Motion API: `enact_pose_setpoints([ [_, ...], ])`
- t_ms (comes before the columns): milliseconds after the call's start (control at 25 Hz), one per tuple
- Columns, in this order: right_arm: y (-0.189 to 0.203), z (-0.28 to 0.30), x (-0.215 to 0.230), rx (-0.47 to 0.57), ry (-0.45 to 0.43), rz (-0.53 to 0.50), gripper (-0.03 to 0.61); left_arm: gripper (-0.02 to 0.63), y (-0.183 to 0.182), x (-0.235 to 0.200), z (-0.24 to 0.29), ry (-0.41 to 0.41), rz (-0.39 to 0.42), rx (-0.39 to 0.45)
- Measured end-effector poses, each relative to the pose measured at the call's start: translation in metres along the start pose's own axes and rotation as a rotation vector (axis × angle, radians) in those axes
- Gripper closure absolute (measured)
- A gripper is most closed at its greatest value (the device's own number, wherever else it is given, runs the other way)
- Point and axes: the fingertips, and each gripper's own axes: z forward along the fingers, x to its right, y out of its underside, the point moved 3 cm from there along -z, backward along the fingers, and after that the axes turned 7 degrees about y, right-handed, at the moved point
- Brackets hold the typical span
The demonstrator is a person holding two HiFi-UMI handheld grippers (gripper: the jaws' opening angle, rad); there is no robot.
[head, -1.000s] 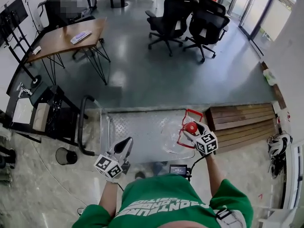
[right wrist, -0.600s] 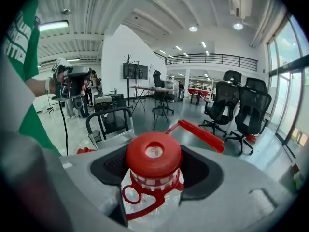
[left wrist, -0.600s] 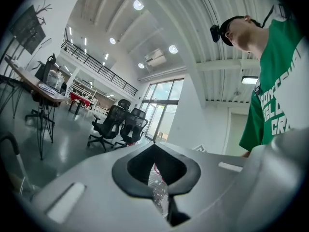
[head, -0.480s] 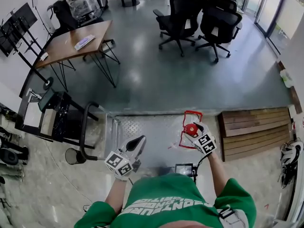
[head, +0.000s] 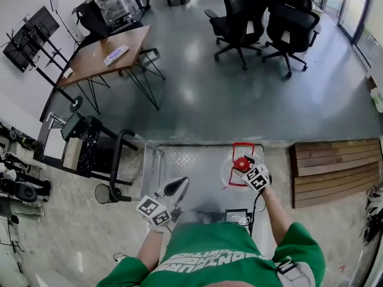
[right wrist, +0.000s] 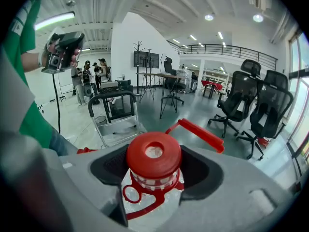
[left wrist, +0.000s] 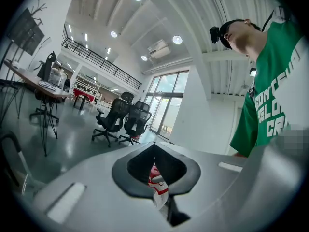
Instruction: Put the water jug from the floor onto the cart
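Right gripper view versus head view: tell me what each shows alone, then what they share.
Only the right gripper view: the right gripper with its jaws closed round the neck of the jug under the red cap, people standing far off, and a balcony railing.
Only the head view: the wooden boards right of the cart.
Both: the jug, the cart, the black chairs and the left gripper.

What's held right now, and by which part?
The right gripper grips the water jug by its neck, just under the red cap. The left gripper holds nothing.
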Motion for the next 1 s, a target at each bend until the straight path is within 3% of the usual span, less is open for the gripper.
enact_pose_setpoints([
  [480, 0.011, 0.098, -0.026, -0.121, -0.097, -0.053, 0.279, 0.598, 0.008, -0.043, -0.015, -0.084, -0.041, 0.03],
  [1000, 0.037, 0.207, -0.081, -0.418, -0.182, -0.197, 0.279, 0.598, 0.045, -0.091, -0.024, -0.054, -0.177, -0.009],
])
